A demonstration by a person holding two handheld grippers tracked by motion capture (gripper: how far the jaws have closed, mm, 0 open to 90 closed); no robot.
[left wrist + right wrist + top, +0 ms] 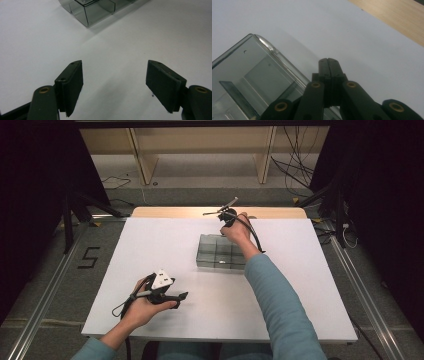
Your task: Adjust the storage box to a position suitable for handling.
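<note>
White table (150, 250); clear box (220, 251) partly behind right hand (236, 231).

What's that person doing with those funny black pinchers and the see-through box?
A person sits at a white table with a pincher tool in each hand. The right gripper is shut with nothing in it and sits just by the far edge of a clear plastic box with little compartments inside. The left gripper waits open over the bare table, nearer the person, holding nothing. I can't see anything in the box.
</note>
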